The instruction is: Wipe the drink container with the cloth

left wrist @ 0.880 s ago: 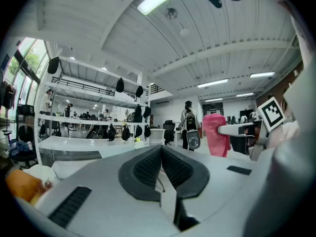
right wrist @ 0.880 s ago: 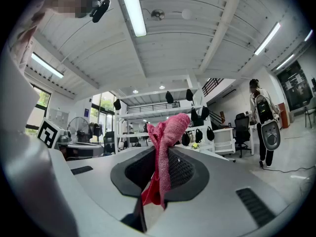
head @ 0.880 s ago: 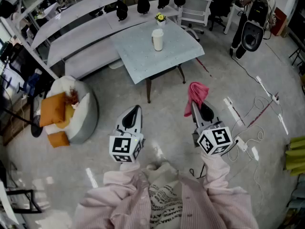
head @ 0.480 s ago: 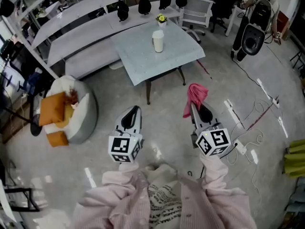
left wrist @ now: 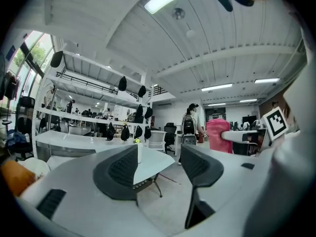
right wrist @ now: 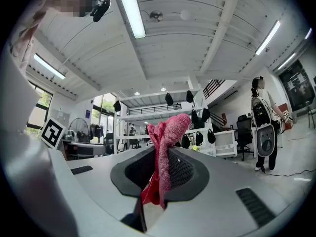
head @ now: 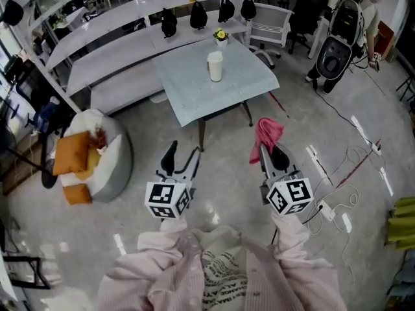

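**Operator:** Where does the drink container point(head: 214, 66) lie from my jaws?

**Spotter:** Straight ahead and well apart, upright near the middle of the counter point(head: 188, 92). It's a pale, tall cup with its long axis vertical.

**Operator:** My right gripper point(head: 272, 151) is clamped on the pink cloth point(head: 267, 135), which is bunched at the tips. My left gripper point(head: 184, 149) has its jaws apart, nothing between them.

**Spotter:** Neither is close. The cup sits between their lines, a shade towards the left's.

**Operator:** Then I'd steady it with the left and wipe with the right.
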`<state>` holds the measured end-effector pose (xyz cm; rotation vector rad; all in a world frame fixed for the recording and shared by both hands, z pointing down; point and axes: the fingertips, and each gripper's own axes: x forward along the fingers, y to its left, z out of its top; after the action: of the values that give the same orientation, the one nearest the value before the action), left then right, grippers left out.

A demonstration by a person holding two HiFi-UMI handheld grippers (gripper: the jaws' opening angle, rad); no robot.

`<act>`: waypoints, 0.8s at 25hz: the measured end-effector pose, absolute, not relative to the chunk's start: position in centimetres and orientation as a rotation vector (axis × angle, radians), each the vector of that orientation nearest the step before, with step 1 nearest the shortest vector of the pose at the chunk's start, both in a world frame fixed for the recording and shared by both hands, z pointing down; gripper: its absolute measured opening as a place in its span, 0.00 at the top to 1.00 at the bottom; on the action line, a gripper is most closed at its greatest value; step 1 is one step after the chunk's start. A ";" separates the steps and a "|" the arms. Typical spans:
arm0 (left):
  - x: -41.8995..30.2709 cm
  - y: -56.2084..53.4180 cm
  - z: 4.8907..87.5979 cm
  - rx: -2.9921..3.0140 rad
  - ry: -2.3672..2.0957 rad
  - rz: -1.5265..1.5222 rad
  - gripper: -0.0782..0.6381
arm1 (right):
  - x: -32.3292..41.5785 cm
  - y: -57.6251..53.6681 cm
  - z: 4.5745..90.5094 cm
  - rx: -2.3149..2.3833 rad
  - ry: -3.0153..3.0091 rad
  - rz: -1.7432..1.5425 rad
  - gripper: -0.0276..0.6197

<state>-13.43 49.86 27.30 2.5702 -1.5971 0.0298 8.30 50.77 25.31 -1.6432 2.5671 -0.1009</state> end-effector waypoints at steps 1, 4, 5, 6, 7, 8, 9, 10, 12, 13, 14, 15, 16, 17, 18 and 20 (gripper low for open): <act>-13.3 49.7 27.2 2.575 -1.602 0.027 0.53 | 8.5 50.6 25.3 -1.643 2.566 -0.101 0.87; -13.2 48.9 26.5 2.586 -1.644 0.007 0.48 | 9.2 50.1 25.5 -1.648 2.559 -0.105 0.87; -13.3 48.6 26.3 2.589 -1.662 0.000 0.47 | 9.4 49.8 25.6 -1.649 2.557 -0.107 0.87; -13.3 48.2 26.1 2.594 -1.674 -0.003 0.46 | 9.6 49.6 25.6 -1.650 2.555 -0.110 0.87; -13.3 47.9 26.0 2.601 -1.681 -0.002 0.45 | 9.8 49.3 25.6 -1.653 2.553 -0.113 0.87; -13.3 47.7 25.8 2.608 -1.686 0.002 0.45 | 9.9 49.1 25.6 -1.656 2.550 -0.117 0.87; -13.3 47.4 25.7 2.614 -1.690 0.008 0.43 | 10.1 48.9 25.6 -1.659 2.547 -0.120 0.87; -13.4 47.0 25.6 2.619 -1.696 0.016 0.42 | 10.2 48.6 25.5 -1.661 2.544 -0.122 0.87; -13.5 46.3 25.7 2.622 -1.700 0.034 0.42 | 10.4 48.0 25.4 -1.666 2.537 -0.126 0.87; -13.6 45.8 25.9 2.620 -1.698 0.041 0.42 | 10.5 47.6 25.4 -1.669 2.534 -0.129 0.87; -13.6 45.4 26.1 2.616 -1.695 0.047 0.42 | 10.6 47.3 25.5 -1.670 2.532 -0.131 0.87; -13.5 44.9 26.4 2.614 -1.693 0.052 0.42 | 10.7 46.9 25.6 -1.672 2.531 -0.133 0.87; -13.5 44.3 26.7 2.613 -1.689 0.057 0.41 | 10.8 46.4 25.8 -1.673 2.531 -0.133 0.87; -13.3 43.7 27.1 2.614 -1.685 0.063 0.41 | 10.9 45.8 26.0 -1.674 2.531 -0.133 0.87; -13.2 43.0 27.5 2.614 -1.679 0.067 0.41 | 11.0 45.3 26.3 -1.677 2.533 -0.134 0.87; -12.9 41.4 28.3 2.610 -1.667 0.071 0.41 | 11.3 43.8 26.8 -1.687 2.537 -0.142 0.87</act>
<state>-12.91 41.42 28.26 2.6096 -1.6673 0.0713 11.29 43.85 26.76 -1.6871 2.5374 -0.1425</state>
